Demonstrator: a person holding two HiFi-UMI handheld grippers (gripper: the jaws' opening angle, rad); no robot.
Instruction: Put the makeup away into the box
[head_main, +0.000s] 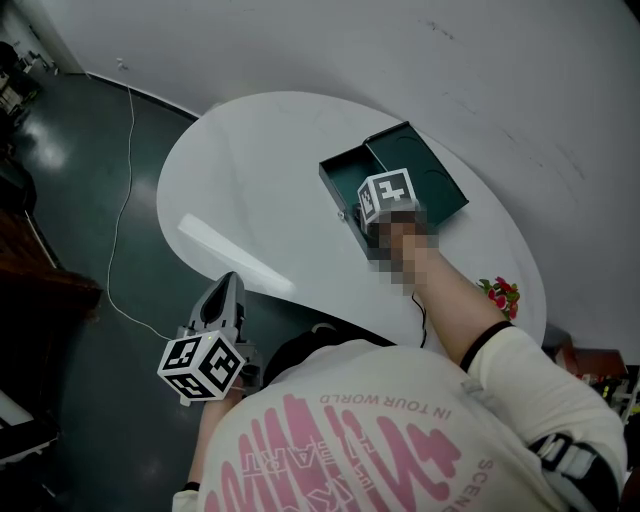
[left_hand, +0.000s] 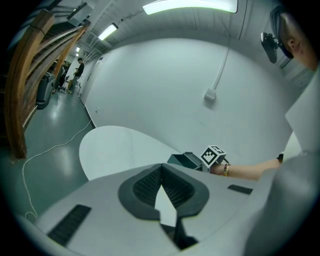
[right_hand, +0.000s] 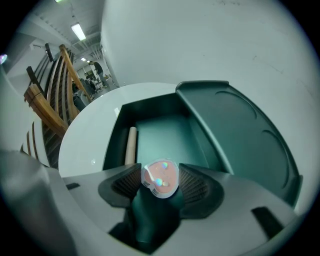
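the little pink makeup pot (right_hand: 161, 179) with a see-through top sits right between the two fingers (right_hand: 195, 184) of the right gripper (right_hand: 160, 169). the fingers press on it from both sides and hold it. the pot is up over the near end of the green box (right_hand: 112, 142), not yet down on the bottom of it.

past the tips of those fingers the box is open. a thin tan stick (right_hand: 131, 145) lies inside it, along the wall on the left of the fingers. the bottom of the box ahead of the fingers is bare and green. the lid (right_hand: 240, 135) lies flat and open off to the right of the fingers, joined to the box along one side.

the box sits on a round white table (head_main: 260, 170). in the head view the right gripper points down into the box, and the arm comes in from below.

the left gripper (left_hand: 161, 170) is far from the box, over the near edge of the table. its two fingers are pushed together at the tips and nothing is between them. far ahead of its fingers you can see the box and the other gripper.

a thin white cord (head_main: 118, 200) lies on the dark floor (head_main: 70, 220), left of the table. something small, red and green (head_main: 500, 295) sits on the table edge by the person's right arm.
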